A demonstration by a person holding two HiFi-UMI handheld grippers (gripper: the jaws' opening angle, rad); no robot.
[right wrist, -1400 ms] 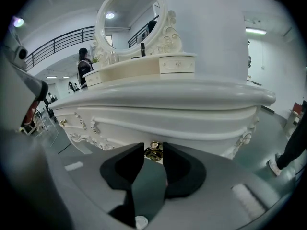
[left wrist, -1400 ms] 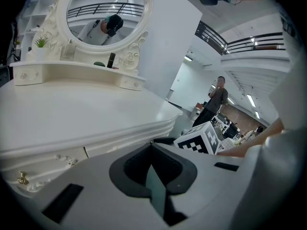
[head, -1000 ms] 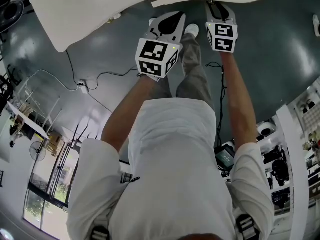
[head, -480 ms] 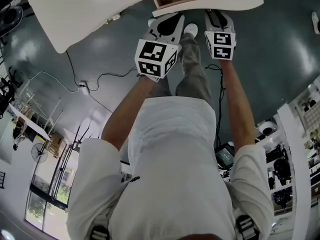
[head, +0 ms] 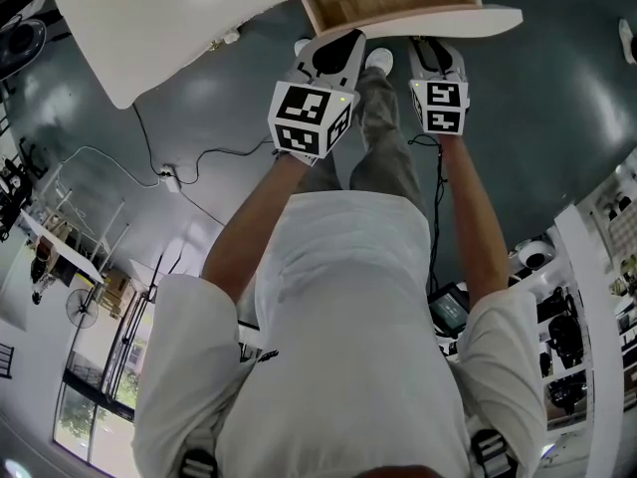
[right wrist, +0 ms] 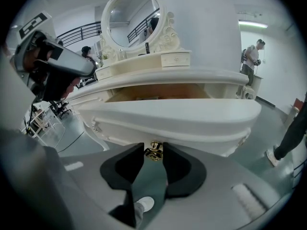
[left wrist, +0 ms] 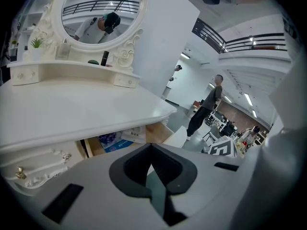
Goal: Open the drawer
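White curved-front drawer (right wrist: 168, 116): its small gold knob (right wrist: 154, 152) is pinched btwn the right gripper (right wrist: 153, 150) jaws, right up close. Left gripper (left wrist: 151, 146) next to it is pressed together, empty. Drawer sits partway out under the white ornate desk (right wrist: 158, 75) top, wood inside showing. Oval white-framed mirror (right wrist: 134, 16) at the back.

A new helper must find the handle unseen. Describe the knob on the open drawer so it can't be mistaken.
Start at the white dressing table with the oval mirror. Its wide centre drawer stands pulled out, with a small gold knob at mid-front. Unlike the side drawer's knob, this one sits gripped by the right gripper.
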